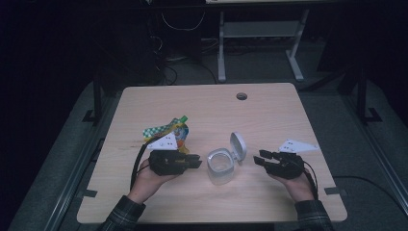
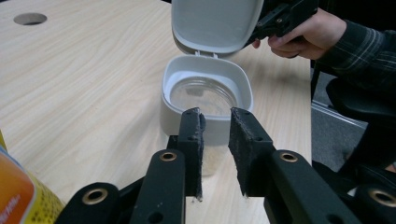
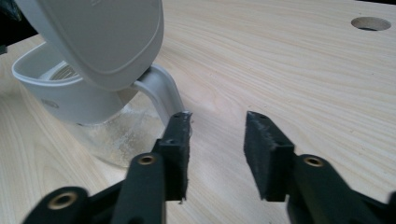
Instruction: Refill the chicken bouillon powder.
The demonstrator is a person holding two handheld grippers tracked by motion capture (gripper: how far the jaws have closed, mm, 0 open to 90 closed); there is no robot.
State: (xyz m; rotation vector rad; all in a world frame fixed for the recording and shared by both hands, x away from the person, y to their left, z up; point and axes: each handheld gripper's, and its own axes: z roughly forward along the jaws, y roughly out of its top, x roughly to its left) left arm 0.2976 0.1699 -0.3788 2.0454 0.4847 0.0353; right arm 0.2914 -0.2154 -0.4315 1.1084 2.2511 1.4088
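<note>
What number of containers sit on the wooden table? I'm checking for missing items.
2. A clear jar with a white flip lid open stands between the grippers; a yellow-orange pouch with a green cap lies behind the left gripper.

jars: 1 (image 1: 222, 166) | pouches: 1 (image 1: 179, 134) | hand-held grippers: 2 (image 1: 198, 161) (image 1: 257, 159)

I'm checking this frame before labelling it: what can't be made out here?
- Pouch: print too small in the high view; cut off by the edge in the left gripper view.
- Jar contents: unclear through the glass.
- Lid hinge: partly hidden behind the lid, right gripper view.
</note>
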